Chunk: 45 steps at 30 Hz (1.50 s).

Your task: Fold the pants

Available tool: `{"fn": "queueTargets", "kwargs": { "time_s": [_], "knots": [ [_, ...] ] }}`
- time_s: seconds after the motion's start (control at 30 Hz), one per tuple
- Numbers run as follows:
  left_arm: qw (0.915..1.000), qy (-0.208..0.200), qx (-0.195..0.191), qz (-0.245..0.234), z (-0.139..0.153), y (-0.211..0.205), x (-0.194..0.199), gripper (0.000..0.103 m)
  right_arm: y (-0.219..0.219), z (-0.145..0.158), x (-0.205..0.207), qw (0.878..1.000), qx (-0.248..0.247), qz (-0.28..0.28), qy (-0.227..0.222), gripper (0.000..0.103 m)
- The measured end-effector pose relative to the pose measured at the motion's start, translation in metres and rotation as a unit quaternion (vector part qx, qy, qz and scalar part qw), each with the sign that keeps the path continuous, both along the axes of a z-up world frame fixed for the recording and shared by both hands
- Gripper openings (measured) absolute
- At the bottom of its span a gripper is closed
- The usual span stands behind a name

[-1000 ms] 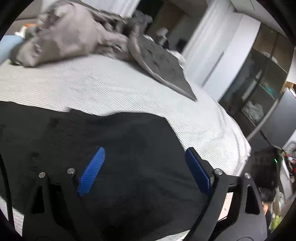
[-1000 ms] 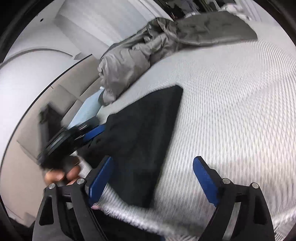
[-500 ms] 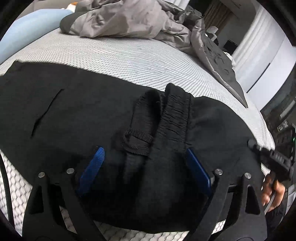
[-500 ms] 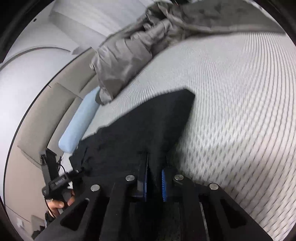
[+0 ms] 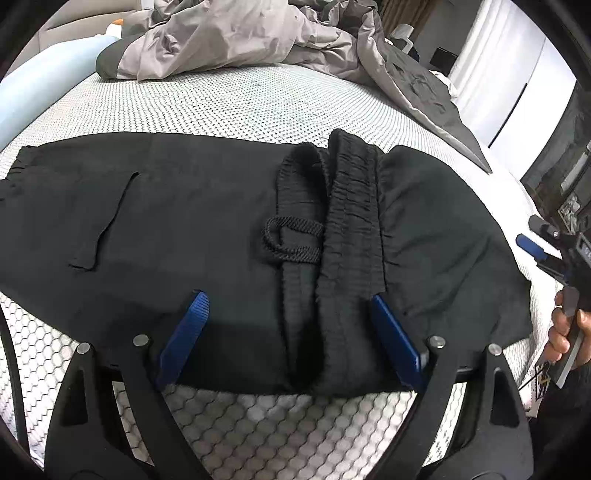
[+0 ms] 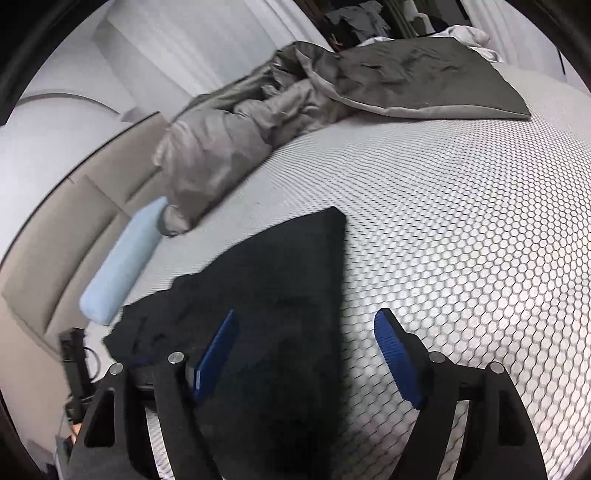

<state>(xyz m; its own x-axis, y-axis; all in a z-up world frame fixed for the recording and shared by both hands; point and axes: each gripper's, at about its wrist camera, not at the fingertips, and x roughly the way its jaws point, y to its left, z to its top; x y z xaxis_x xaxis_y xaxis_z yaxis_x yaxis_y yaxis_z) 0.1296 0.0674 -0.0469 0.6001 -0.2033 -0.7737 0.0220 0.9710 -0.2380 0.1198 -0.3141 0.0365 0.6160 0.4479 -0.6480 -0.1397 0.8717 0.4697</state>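
The black pants point(image 5: 207, 221) lie spread flat on the bed point(image 5: 229, 99), on a white cover printed with a honeycomb pattern. In the left wrist view they stretch nearly from edge to edge, with the gathered elastic waistband point(image 5: 351, 229) bunched into a raised ridge running away from the camera, and a loop of black drawstring point(image 5: 291, 240) lying just beside it. A long slit, probably a pocket opening point(image 5: 110, 218), shows on the flat cloth further left.

The left tool point(image 5: 291, 328) hovers low over the near edge of the pants with its blue pads spread wide. The waistband ridge sits between them, close to the right pad, but neither pad presses on the cloth, so it grips nothing.

The right tool point(image 6: 306, 350) is over the other end of the garment (its jaws are opening at this moment). One corner of the pants point(image 6: 295, 280) lies under and between the pads, the left pad above black cloth and the right pad above bare bed cover; nothing is pinched. In the left wrist view this tool appears at the right edge, held in a hand point(image 5: 565, 332).

A crumpled grey duvet point(image 5: 236, 33) is heaped at the far side of the bed, well apart from the pants, and a pale blue pillow point(image 6: 125, 258) lies along the upholstered headboard point(image 6: 55, 236).
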Motion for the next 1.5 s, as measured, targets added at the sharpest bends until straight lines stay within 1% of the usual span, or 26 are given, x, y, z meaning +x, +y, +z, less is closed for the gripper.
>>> {"fn": "queueTargets", "kwargs": {
  "time_s": [0.07, 0.13, 0.2, 0.23, 0.3, 0.33, 0.37, 0.47, 0.5, 0.53, 0.57, 0.63, 0.7, 0.77, 0.8, 0.83, 0.9, 1.0, 1.07, 1.13, 1.2, 1.27, 1.3, 1.37, 1.43, 1.5],
  "knots": [
    [0.9999, 0.001, 0.01, -0.005, 0.0, 0.002, -0.011, 0.088, 0.003, 0.001, -0.011, 1.0, 0.002, 0.016, 0.001, 0.081],
    [0.9998, -0.004, 0.017, -0.002, 0.003, 0.003, -0.02, 0.088, 0.019, 0.0, -0.011, 0.999, -0.017, 0.044, 0.011, 0.081],
    [0.9994, -0.031, 0.012, 0.011, 0.014, 0.004, -0.027, 0.088, 0.036, -0.004, -0.014, 0.996, -0.058, 0.068, 0.014, 0.081],
    [0.9989, -0.044, 0.006, 0.011, 0.019, 0.003, -0.029, 0.088, 0.05, -0.005, -0.011, 0.995, -0.071, 0.07, 0.01, 0.081],
    [0.9975, -0.07, -0.008, -0.007, 0.026, -0.007, -0.032, 0.088, 0.059, -0.002, -0.017, 0.994, -0.081, 0.073, 0.0, 0.081],
    [0.997, -0.075, -0.009, -0.019, 0.027, -0.014, -0.032, 0.088, 0.064, 0.0, -0.021, 0.994, -0.079, 0.076, -0.007, 0.081],
    [0.9967, -0.073, -0.005, -0.037, 0.025, -0.026, -0.033, 0.088, 0.068, 0.001, -0.024, 0.994, -0.074, 0.083, -0.011, 0.081],
    [0.993, -0.048, 0.047, -0.097, 0.013, -0.06, -0.03, 0.088, 0.089, -0.001, -0.035, 0.99, -0.078, 0.118, -0.022, 0.081],
    [0.9915, -0.031, 0.068, -0.106, 0.005, -0.067, -0.028, 0.088, 0.099, -0.006, -0.037, 0.986, -0.088, 0.138, -0.02, 0.081],
    [0.991, -0.019, 0.079, -0.106, -0.001, -0.069, -0.028, 0.088, 0.111, -0.012, -0.029, 0.983, -0.099, 0.151, -0.014, 0.081],
    [0.9913, -0.013, 0.082, -0.102, -0.005, -0.067, -0.026, 0.088, 0.115, -0.017, -0.03, 0.981, -0.112, 0.16, -0.007, 0.081],
    [0.994, -0.005, 0.061, -0.09, -0.005, -0.053, -0.025, 0.089, 0.117, -0.029, -0.034, 0.974, -0.154, 0.167, 0.008, 0.081],
    [0.9964, 0.001, 0.04, -0.075, -0.006, -0.038, -0.025, 0.092, 0.113, -0.033, -0.042, 0.967, -0.201, 0.157, -0.005, 0.081],
    [0.9969, 0.002, 0.031, -0.072, -0.005, -0.03, -0.026, 0.092, 0.1, -0.035, -0.05, 0.96, -0.248, 0.129, -0.016, 0.081],
    [0.9966, 0.001, 0.036, -0.074, -0.004, -0.031, -0.028, 0.093, 0.092, -0.036, -0.052, 0.961, -0.251, 0.116, -0.014, 0.085],
    [0.9964, 0.0, 0.04, -0.075, -0.004, -0.031, -0.026, 0.093, 0.08, -0.038, -0.052, 0.965, -0.242, 0.098, -0.004, 0.085],
    [0.9962, -0.008, 0.048, -0.073, 0.001, -0.035, -0.029, 0.093, 0.066, -0.038, -0.051, 0.973, -0.211, 0.087, 0.009, 0.085],
    [0.997, -0.044, 0.043, -0.047, 0.017, -0.027, -0.028, 0.093, 0.064, -0.026, -0.054, 0.974, -0.215, 0.071, -0.023, 0.085],
    [0.9971, -0.06, 0.033, -0.033, 0.021, -0.027, -0.029, 0.093, 0.067, -0.019, -0.055, 0.975, -0.21, 0.063, -0.042, 0.085],
    [0.9969, -0.061, 0.02, -0.046, 0.022, -0.034, -0.029, 0.093, 0.074, -0.015, -0.053, 0.977, -0.197, 0.059, -0.046, 0.085],
    [0.9942, -0.059, 0.027, -0.086, 0.019, -0.05, -0.03, 0.093, 0.085, -0.013, -0.052, 0.978, -0.188, 0.071, -0.051, 0.085],
    [0.9904, -0.064, 0.052, -0.111, 0.017, -0.066, -0.035, 0.094, 0.1, -0.012, -0.057, 0.975, -0.188, 0.097, -0.062, 0.085],
    [0.9879, -0.064, 0.078, -0.118, 0.014, -0.073, -0.035, 0.096, 0.106, -0.011, -0.059, 0.973, -0.19, 0.109, -0.068, 0.085],
    [0.9859, -0.047, 0.1, -0.125, 0.006, -0.081, -0.036, 0.096, 0.118, -0.016, -0.06, 0.969, -0.195, 0.134, -0.067, 0.085],
    [0.9864, -0.018, 0.099, -0.131, -0.004, -0.079, -0.033, 0.096, 0.127, -0.026, -0.059, 0.964, -0.212, 0.15, -0.048, 0.085],
    [0.9886, -0.011, 0.096, -0.116, -0.004, -0.065, -0.034, 0.097, 0.126, -0.036, -0.058, 0.955, -0.252, 0.155, -0.039, 0.085]
  ]
}}
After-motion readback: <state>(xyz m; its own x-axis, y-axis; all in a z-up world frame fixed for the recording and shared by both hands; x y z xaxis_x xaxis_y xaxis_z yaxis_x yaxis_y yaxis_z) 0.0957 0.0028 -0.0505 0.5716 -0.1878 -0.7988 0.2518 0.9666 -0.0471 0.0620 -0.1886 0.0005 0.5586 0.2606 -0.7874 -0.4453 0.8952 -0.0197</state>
